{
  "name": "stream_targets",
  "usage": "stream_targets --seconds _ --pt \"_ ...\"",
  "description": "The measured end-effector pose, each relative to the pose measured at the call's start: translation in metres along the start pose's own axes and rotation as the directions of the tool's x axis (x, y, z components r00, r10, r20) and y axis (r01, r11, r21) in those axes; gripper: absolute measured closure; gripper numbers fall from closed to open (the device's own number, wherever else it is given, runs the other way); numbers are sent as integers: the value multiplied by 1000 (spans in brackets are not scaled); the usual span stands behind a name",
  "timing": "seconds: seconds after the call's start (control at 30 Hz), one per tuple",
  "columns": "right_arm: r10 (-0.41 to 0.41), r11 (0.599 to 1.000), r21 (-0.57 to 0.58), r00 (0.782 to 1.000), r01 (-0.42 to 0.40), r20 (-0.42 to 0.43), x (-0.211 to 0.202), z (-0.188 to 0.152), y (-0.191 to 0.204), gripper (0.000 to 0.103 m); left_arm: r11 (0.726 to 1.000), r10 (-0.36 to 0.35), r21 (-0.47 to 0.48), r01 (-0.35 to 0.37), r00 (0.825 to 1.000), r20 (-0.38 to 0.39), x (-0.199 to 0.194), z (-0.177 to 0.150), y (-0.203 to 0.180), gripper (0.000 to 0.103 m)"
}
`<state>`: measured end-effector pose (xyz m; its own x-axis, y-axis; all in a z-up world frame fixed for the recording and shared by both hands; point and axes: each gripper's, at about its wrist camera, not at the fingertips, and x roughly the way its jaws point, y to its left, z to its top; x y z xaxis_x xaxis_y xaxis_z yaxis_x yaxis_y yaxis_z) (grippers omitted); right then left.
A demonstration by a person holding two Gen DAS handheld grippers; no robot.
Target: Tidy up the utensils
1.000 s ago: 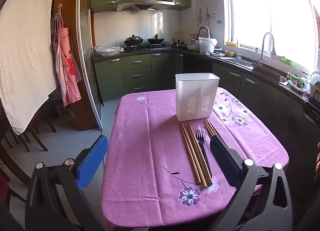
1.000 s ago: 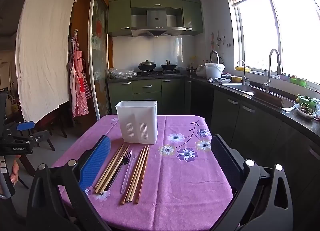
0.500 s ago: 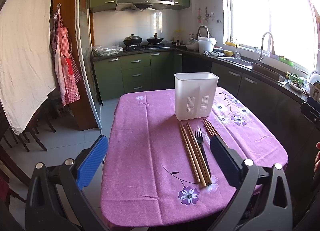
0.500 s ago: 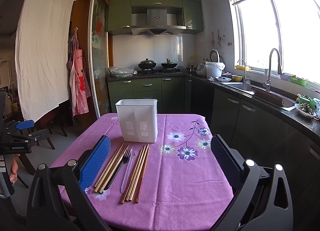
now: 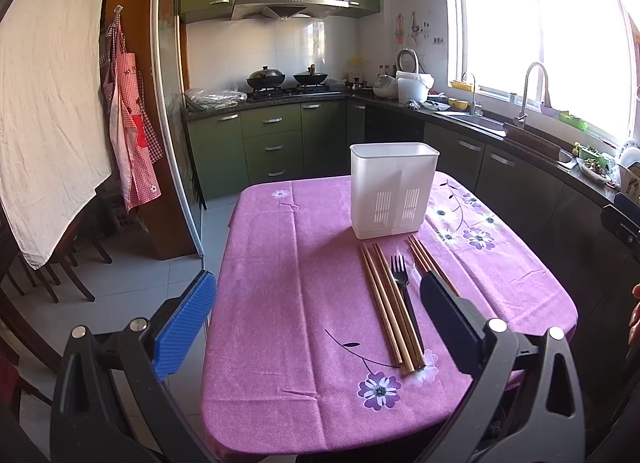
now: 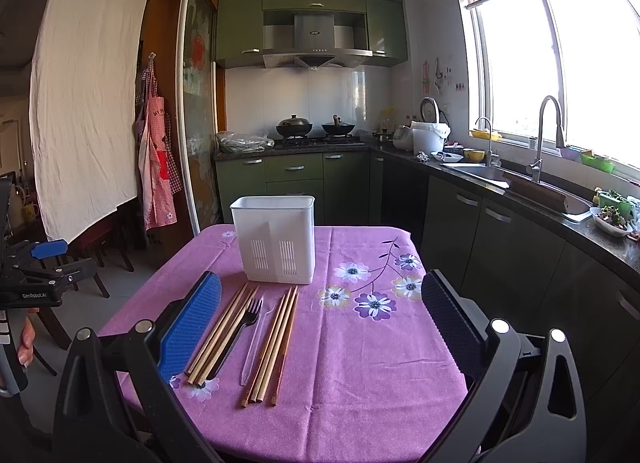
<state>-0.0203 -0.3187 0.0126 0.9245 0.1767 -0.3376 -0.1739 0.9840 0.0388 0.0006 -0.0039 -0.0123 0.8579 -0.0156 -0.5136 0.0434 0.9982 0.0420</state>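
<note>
Since barely anything has shifted over the last second, nothing's been picked up yet — the left gripper (image 5: 316, 317) and right gripper (image 6: 320, 315) both hover wide open and empty. Chopsticks (image 6: 224, 333), black fork (image 6: 240, 323) and clear utensil (image 6: 256, 339) lie on the purple tablecloth (image 6: 360, 363) just before the white caddy (image 6: 276, 239) — sorting's not begun.

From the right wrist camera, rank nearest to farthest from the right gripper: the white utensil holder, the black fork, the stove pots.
Measured from the right gripper:
1. Black fork: on the tablecloth, by the blue left finger, among the chopsticks.
2. White utensil holder: upright, mid-table, beyond the fork's tines.
3. Stove pots: on the back counter, across the kitchen.
</note>
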Motion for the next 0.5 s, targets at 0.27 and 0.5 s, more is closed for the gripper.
stream_targets --seconds 0.27,0.5 --pt "-1 1000 0 1000 1 -5 2 0 0 4 1000 0 0 0 1000 -5 1 -2 1 6" --pt "0 1000 0 1000 0 -8 3 0 -1 4 1000 0 1 0 1000 -6 1 -6 1 6"
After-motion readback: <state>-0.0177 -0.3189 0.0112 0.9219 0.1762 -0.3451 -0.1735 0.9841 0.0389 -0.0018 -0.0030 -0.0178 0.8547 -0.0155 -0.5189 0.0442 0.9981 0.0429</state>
